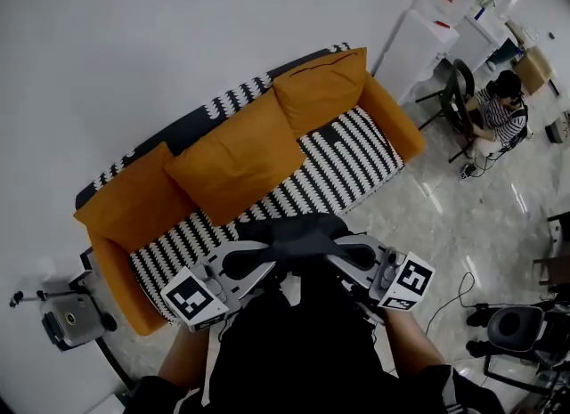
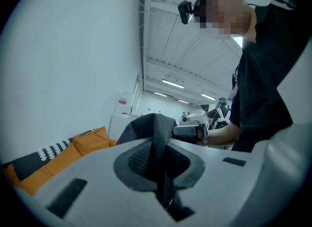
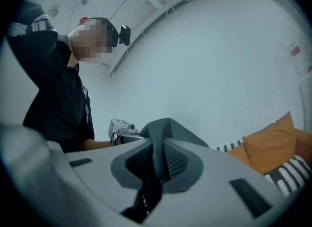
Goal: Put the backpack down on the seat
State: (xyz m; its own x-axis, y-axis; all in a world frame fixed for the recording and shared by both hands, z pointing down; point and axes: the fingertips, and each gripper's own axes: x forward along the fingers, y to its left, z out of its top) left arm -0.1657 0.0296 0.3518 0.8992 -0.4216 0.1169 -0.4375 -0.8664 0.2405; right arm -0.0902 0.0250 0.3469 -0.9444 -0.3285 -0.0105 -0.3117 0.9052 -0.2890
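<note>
As the sofa (image 1: 189, 129) stands just ahead against the far wall (image 1: 178, 29), the step in hand is, I judge, carrying the backpack to it. The striped seat (image 1: 352, 158) lies bare between two orange armrests (image 1: 405, 125). Three orange cushions (image 1: 236, 158) lean along its far side, so the free room is the near strip. The backpack (image 1: 298, 232) is held up in the air, above the seat's near edge as the head view shows it. The left gripper (image 1: 252, 259) and the right gripper (image 1: 354, 252) are each closed on a fold of dark fabric at its top. Next it must go forward past that edge and then down, and only then should the jaws let go. A cable (image 1: 460, 289) lies on the floor (image 1: 445, 216) at the right, well apart.
</note>
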